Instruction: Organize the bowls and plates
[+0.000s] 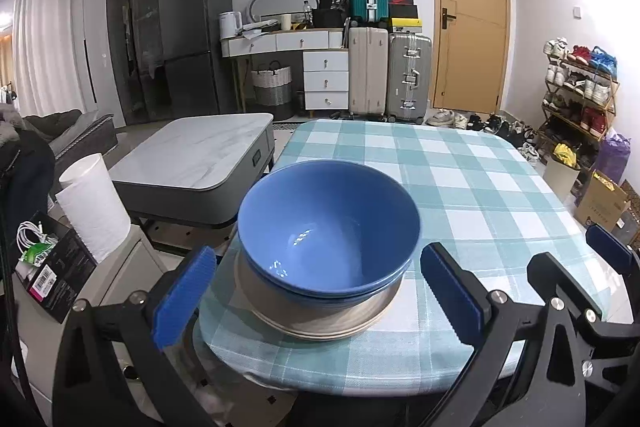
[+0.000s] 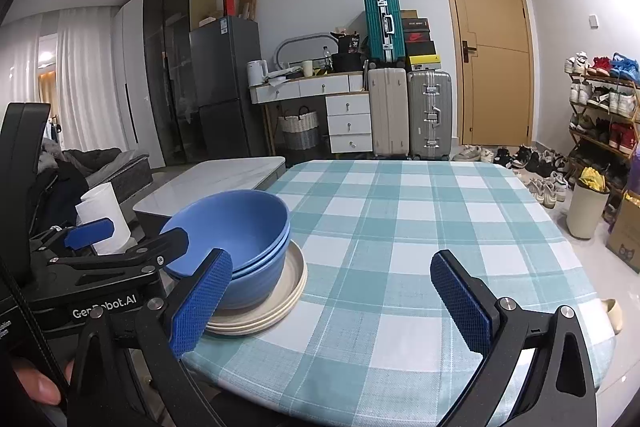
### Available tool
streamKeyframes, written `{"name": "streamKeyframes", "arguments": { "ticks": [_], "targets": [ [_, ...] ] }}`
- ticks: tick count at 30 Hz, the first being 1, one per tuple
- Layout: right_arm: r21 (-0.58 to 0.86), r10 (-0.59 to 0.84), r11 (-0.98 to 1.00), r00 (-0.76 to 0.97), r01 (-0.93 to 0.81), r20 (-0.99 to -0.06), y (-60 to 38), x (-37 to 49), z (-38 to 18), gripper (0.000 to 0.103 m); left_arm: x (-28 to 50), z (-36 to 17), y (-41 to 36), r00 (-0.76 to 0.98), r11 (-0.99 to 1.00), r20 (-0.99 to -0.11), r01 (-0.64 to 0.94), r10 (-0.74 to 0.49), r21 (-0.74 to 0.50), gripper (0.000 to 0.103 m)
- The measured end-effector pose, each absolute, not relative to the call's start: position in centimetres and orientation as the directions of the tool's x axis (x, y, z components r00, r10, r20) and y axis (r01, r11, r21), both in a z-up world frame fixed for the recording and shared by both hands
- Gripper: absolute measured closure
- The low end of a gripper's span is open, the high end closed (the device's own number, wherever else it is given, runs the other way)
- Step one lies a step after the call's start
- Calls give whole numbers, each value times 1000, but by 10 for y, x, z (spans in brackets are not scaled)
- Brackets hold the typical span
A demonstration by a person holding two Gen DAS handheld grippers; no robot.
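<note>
Stacked blue bowls (image 1: pixel 328 231) sit on stacked beige plates (image 1: pixel 320 319) near the front left corner of the checked table (image 1: pixel 480 187). My left gripper (image 1: pixel 320 299) is open and empty, its blue pads either side of the stack, just in front of it. In the right wrist view the bowls (image 2: pixel 236 231) and plates (image 2: pixel 280 295) are at the left. My right gripper (image 2: pixel 332 303) is open and empty over the table's front edge, right of the stack. The left gripper (image 2: pixel 120 239) shows at the left there.
A white paper towel roll (image 1: pixel 94 203) and a black box (image 1: pixel 52 267) stand on a side unit at the left. A marble coffee table (image 1: pixel 196 155) lies beyond. Suitcases (image 1: pixel 388 75), a door and a shoe rack (image 1: pixel 576 91) are at the back.
</note>
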State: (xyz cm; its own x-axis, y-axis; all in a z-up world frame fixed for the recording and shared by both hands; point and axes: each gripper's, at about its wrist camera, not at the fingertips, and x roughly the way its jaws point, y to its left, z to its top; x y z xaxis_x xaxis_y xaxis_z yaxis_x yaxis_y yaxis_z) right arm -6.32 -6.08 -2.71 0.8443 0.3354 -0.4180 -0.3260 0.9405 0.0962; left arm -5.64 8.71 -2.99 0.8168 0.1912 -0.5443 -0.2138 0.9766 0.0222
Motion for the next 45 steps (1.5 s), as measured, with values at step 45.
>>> {"name": "streamKeyframes", "arguments": {
  "ticks": [45],
  "targets": [
    [147,352,936,826,-321,-439,-65,-61,-34,2,-56,-34,84,808,984,-569,-179,152,8,0]
  ]
}}
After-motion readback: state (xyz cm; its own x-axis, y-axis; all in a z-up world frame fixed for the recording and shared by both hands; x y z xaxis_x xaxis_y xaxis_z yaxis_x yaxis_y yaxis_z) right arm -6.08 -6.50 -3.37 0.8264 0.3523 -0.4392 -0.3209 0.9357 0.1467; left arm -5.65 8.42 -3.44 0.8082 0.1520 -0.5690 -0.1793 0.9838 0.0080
